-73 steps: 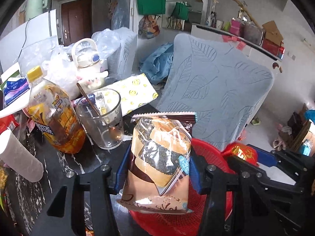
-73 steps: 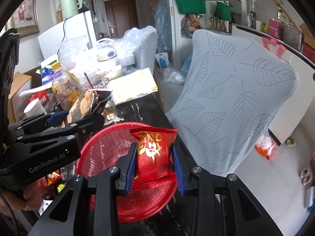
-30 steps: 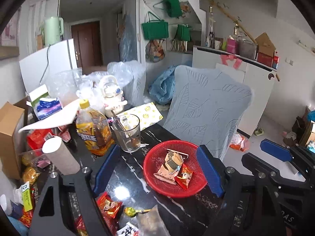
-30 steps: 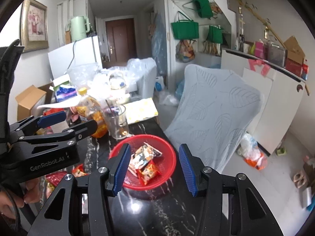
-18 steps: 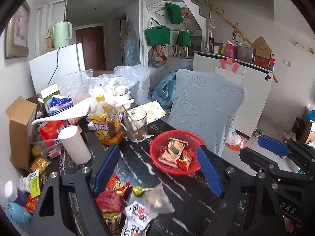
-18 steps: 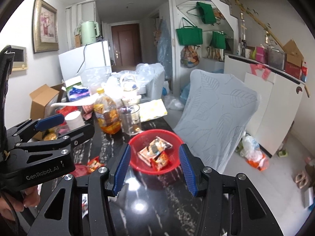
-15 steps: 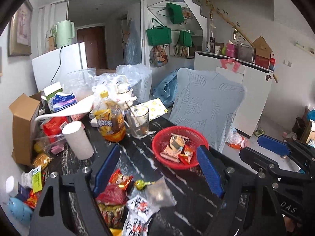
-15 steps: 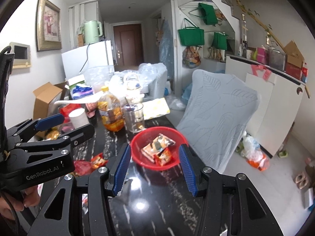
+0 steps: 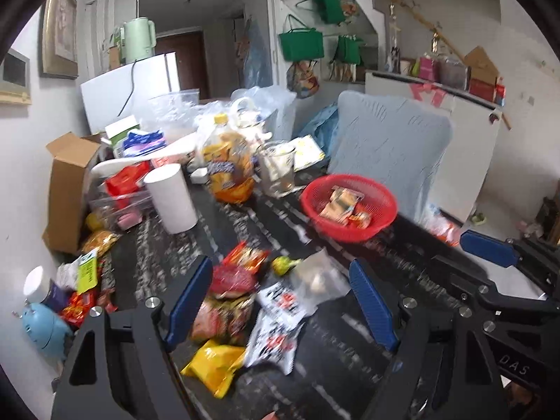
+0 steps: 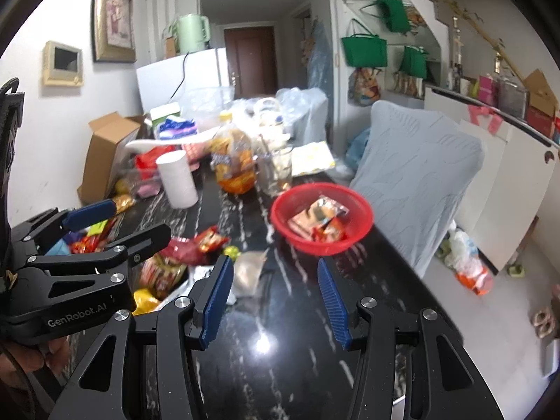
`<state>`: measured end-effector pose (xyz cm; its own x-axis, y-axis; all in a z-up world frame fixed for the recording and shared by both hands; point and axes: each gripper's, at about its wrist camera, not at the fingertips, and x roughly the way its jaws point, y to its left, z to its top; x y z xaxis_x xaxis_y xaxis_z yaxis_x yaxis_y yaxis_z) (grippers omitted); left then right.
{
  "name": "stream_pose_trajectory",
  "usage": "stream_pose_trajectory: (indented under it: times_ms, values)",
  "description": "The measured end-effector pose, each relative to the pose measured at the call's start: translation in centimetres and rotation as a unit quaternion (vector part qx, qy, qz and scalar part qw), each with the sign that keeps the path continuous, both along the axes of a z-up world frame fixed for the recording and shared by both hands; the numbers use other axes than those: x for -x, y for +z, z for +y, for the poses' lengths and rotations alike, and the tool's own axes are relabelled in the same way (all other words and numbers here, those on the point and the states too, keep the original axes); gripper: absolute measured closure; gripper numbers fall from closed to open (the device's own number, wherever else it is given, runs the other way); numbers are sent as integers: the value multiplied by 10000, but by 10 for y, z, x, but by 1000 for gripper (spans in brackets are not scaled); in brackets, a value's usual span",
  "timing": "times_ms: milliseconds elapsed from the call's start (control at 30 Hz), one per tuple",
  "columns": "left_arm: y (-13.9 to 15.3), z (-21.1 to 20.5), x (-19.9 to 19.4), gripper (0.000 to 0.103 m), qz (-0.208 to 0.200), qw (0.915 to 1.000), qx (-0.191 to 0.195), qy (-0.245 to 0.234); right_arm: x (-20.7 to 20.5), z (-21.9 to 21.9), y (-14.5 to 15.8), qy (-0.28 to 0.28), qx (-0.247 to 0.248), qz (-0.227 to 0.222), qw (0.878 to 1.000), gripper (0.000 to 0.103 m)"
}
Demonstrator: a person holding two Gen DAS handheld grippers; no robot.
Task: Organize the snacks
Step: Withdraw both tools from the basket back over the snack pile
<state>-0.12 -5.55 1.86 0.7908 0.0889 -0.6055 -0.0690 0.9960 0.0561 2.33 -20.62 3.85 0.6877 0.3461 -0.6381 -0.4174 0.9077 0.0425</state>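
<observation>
A red mesh basket (image 9: 381,225) (image 10: 360,210) sits near the dark marble table's right edge and holds a tan snack bag (image 9: 341,201) (image 10: 315,215) and a small red packet (image 9: 360,217) (image 10: 332,232). A pile of loose snack packets (image 9: 241,301) (image 10: 189,248) lies on the table nearer to me. My left gripper (image 9: 280,301) is open and empty, above the pile. My right gripper (image 10: 274,297) is open and empty, above bare table short of the basket.
An orange juice bottle (image 9: 229,168), a glass cup (image 9: 278,171), a white paper roll (image 9: 171,199) and a cardboard box (image 9: 68,189) crowd the table's far and left sides. A covered chair (image 9: 395,154) stands beyond the basket. More snacks lie along the left edge (image 9: 84,280).
Both grippers let go of their snacks into the basket, opened, and pulled back and up. The view has widened, and the loose snack pile has come under the left gripper.
</observation>
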Motion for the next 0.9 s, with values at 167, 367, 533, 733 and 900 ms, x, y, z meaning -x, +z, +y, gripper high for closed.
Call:
stream_pose_trajectory:
  times_ms: [167,367,533,733,900]
  values:
    - [-20,16,12,23,252,9995,178,96,9,14,-21,200,134,155,9996,53]
    - [-37,32,28,23,421,9986,192,266,17,32,-40,512,237,347,9978,48]
    - [-46,47,38,23,485,9978,171,415,25,54,-58,898,308,487,9943,45]
    - [-63,70,42,23,709,9950,517,479,25,77,-78,1217,262,836,9887,44]
    - [-77,88,37,23,894,9901,856,657,17,89,-90,1324,221,1004,9859,42]
